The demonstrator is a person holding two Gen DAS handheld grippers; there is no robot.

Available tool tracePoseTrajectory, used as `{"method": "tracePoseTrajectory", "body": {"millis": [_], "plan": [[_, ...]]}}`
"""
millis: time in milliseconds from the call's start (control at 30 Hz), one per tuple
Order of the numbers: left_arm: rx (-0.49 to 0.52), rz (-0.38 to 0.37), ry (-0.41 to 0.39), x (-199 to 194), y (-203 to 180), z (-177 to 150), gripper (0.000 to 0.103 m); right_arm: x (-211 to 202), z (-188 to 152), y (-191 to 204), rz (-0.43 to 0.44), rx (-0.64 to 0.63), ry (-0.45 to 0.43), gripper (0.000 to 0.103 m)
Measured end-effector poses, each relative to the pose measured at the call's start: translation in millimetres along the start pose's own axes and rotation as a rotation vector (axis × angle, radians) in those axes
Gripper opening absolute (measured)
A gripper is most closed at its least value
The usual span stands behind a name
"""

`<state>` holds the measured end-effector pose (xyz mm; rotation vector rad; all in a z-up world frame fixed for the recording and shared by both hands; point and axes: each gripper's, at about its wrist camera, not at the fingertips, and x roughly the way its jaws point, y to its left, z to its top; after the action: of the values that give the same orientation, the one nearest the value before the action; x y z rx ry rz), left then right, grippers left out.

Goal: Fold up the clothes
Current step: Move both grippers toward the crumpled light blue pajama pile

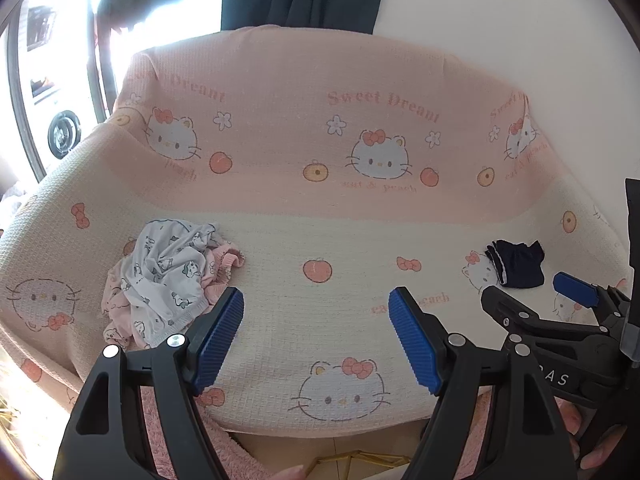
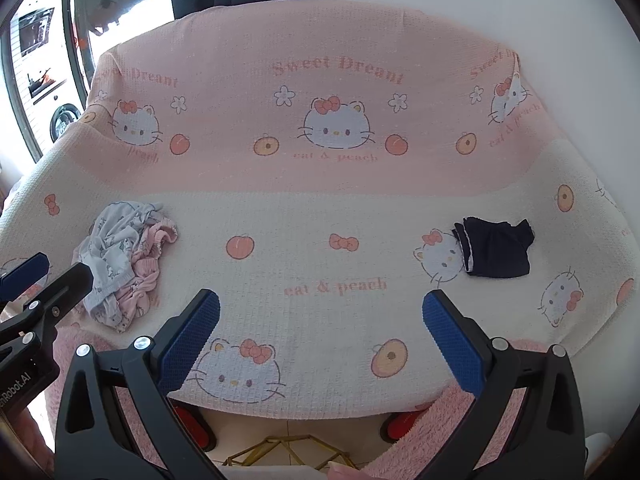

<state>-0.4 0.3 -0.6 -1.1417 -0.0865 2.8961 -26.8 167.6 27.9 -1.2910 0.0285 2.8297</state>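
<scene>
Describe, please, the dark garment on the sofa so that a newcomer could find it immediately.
Start from the sofa draped in a pink-and-cream cartoon-cat blanket. On the seat's right side, beside a printed cat face, lies a navy garment, folded flat. It is the only dark item; the other clothes form a crumpled pale pile of white and pink on the seat's left.

Sofa w/ pink cat-print cover (image 2: pixel 320 216), crumpled clothes pile (image 2: pixel 120 264) left, folded navy garment (image 2: pixel 496 248) right

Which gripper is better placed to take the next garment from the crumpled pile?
Left. The open left gripper is right beside the crumpled white and pink pile; the open right gripper faces the mid blanket, nearer the folded navy garment.
</scene>
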Motion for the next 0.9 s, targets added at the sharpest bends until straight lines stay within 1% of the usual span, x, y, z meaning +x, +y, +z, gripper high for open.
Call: {"method": "tracePoseTrajectory", "body": {"millis": [133,200,267,367,433,500,633,733,800,900], "plan": [[-0.032,-0.038,0.011,5,-1,-3,0.077,3,4,8,0.025,-0.028,0.016,0.102],[-0.042,-0.038,0.035,9,6,-1,0.077,4,6,12,0.037,-0.042,0.024,0.102],[-0.045,-0.025,0.031,11,9,-2,0.077,6,8,16,0.049,-0.056,0.033,0.102],[-0.05,-0.028,0.032,11,14,-1,0.077,8,11,22,0.068,-0.077,0.045,0.102],[-0.07,-0.031,0.034,12,25,-1,0.077,10,13,26,0.08,-0.091,0.053,0.102],[-0.103,-0.017,0.038,13,41,-3,0.077,11,17,30,0.097,-0.109,0.061,0.102],[-0.228,0.035,0.062,19,95,-12,0.077,17,38,44,0.199,-0.2,0.073,0.102],[-0.358,0.017,0.073,21,139,-26,0.077,32,40,69,0.273,-0.256,0.098,0.1],[-0.412,0.042,0.086,24,162,-34,0.077,44,44,85,0.269,-0.304,0.117,0.1],[-0.457,0.095,0.115,36,187,-42,0.077,64,48,110,0.3,-0.37,0.153,0.1]]}}
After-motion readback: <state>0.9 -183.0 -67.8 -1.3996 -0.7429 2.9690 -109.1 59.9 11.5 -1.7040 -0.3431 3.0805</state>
